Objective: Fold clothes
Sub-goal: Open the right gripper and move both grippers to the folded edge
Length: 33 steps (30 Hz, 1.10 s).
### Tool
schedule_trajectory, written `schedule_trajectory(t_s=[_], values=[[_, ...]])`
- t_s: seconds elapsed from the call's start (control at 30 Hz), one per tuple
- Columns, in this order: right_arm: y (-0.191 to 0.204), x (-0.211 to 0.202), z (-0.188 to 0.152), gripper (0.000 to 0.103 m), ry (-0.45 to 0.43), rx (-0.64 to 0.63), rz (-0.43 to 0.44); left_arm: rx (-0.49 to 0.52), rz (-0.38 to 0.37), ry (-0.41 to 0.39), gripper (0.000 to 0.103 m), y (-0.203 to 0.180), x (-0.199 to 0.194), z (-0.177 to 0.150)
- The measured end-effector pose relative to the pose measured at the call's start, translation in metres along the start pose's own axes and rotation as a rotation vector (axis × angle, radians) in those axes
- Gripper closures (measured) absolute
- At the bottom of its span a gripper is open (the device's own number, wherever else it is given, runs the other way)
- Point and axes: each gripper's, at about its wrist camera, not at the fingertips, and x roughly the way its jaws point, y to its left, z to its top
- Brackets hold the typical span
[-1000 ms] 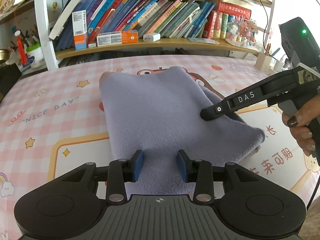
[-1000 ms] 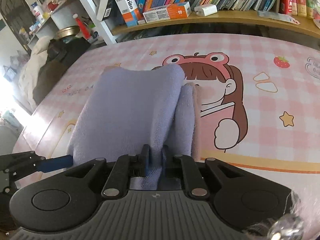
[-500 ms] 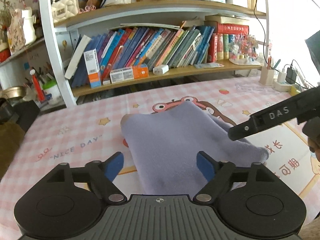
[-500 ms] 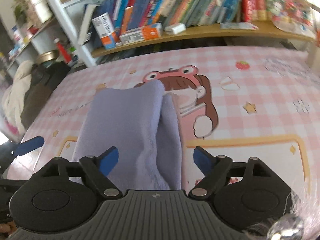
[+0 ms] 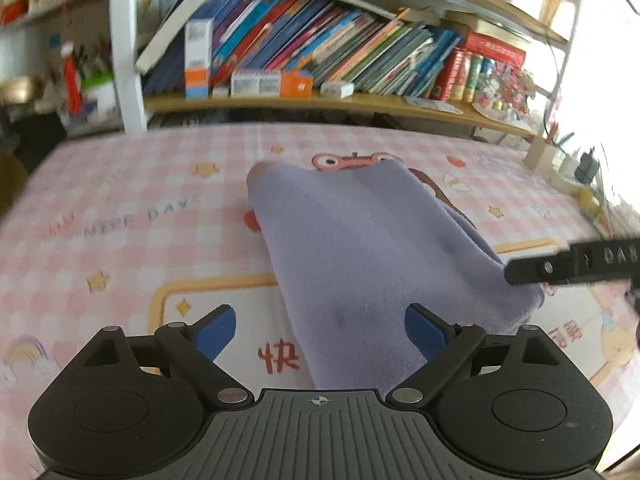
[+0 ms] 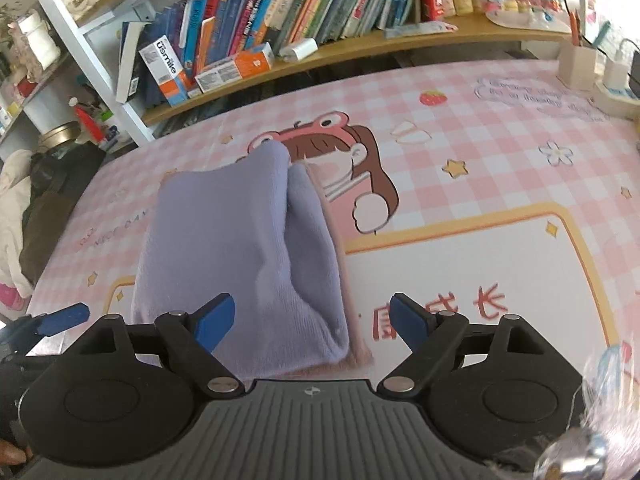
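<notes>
A folded lavender cloth (image 5: 360, 240) lies on the pink checked table cover (image 5: 140, 208); it also shows in the right wrist view (image 6: 240, 248), with a pink layer peeking out along its right edge. My left gripper (image 5: 320, 330) is open and empty, just in front of the cloth's near edge. My right gripper (image 6: 310, 318) is open and empty, above the cloth's near end. One black finger of the right gripper (image 5: 568, 266) reaches in from the right beside the cloth's corner. A blue pad of the left gripper (image 6: 64, 316) shows at the far left.
A wooden shelf of books and boxes (image 5: 320, 64) stands behind the table. A pen holder (image 6: 576, 64) and chargers (image 6: 616, 76) sit at the back right. Bags and clutter (image 6: 24, 208) lie off the table's left side.
Both grippers opened and let go of the cloth, then drew back and lifted slightly. The folded cloth now lies flat on the table.
</notes>
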Motion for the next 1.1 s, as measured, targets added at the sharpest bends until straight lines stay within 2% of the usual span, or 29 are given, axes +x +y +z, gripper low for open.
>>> schedule_trajectory(t_s=[0.13, 0.27, 0.5, 0.63, 0.8, 0.9, 0.97, 1.07, 1.1], values=[[-0.007, 0.001, -0.002, 0.016, 0.023, 0.023, 0.004, -0.125, -0.057, 0.021, 0.009, 0.015, 0.005, -0.001], [-0.020, 0.003, 0.004, 0.015, 0.033, 0.037, 0.017, -0.169, -0.062, 0.020, 0.009, 0.015, 0.010, 0.000], [-0.044, 0.026, 0.021, 0.017, 0.111, 0.062, 0.142, -0.314, -0.085, 0.056, 0.012, 0.025, 0.031, 0.005], [-0.056, 0.041, 0.031, 0.019, 0.149, 0.106, 0.207, -0.379, -0.059, 0.057, 0.013, 0.034, 0.040, 0.009], [-0.062, 0.058, 0.039, 0.027, 0.199, 0.145, 0.276, -0.434, -0.054, 0.078, 0.017, 0.040, 0.054, 0.013], [-0.062, 0.067, 0.042, 0.040, 0.224, 0.160, 0.312, -0.466, -0.069, 0.076, 0.020, 0.042, 0.060, 0.015], [-0.062, 0.073, 0.045, 0.042, 0.240, 0.169, 0.336, -0.484, -0.081, 0.078, 0.023, 0.042, 0.063, 0.015], [-0.062, 0.079, 0.046, 0.053, 0.254, 0.182, 0.359, -0.514, -0.100, 0.086, 0.032, 0.043, 0.066, 0.016], [-0.062, 0.080, 0.046, 0.053, 0.257, 0.189, 0.367, -0.523, -0.108, 0.088, 0.034, 0.044, 0.067, 0.016]])
